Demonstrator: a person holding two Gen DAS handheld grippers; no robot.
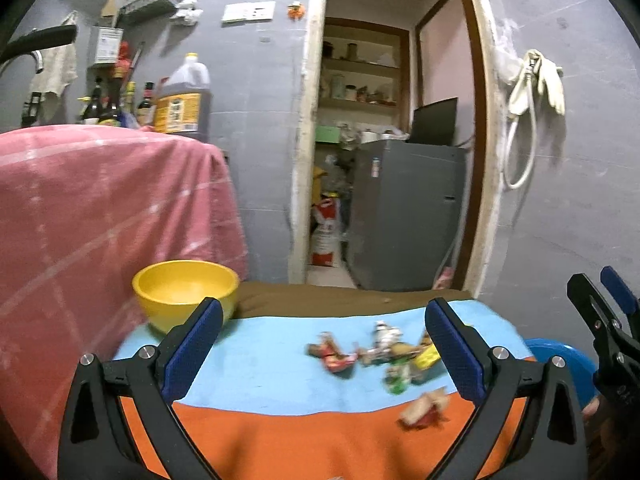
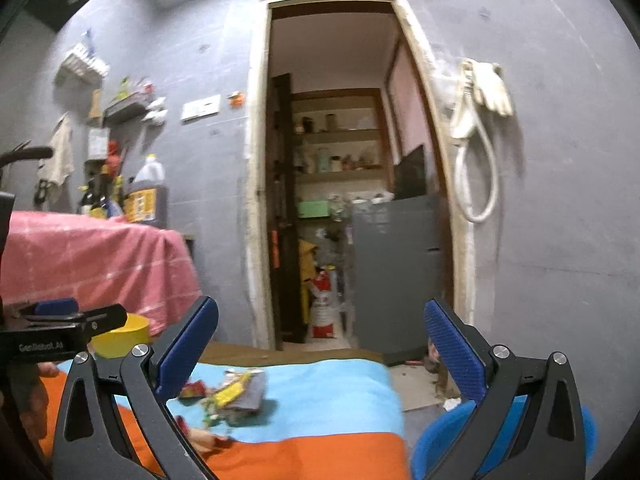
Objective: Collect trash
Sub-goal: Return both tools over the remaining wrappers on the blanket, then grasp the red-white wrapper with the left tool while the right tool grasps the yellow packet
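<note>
Several crumpled snack wrappers (image 1: 380,354) lie in a loose pile on the blue band of a blue and orange cloth (image 1: 260,372) over a low table. One more wrapper (image 1: 424,408) sits on the orange band. A yellow bowl (image 1: 186,292) stands at the cloth's far left corner. My left gripper (image 1: 324,348) hangs above the cloth, open and empty, with the pile just ahead on its right. My right gripper (image 2: 320,352) is open and empty too, held level over the table's right side, with the wrappers (image 2: 228,396) low on its left. The bowl (image 2: 120,338) shows behind the left gripper's side.
A pink cloth-covered counter (image 1: 100,216) with bottles and an oil jug (image 1: 182,100) stands at the left. Straight ahead, a doorway (image 1: 384,140) opens on shelves and a grey fridge (image 1: 404,212). A blue stool (image 2: 460,436) stands by the table's right edge.
</note>
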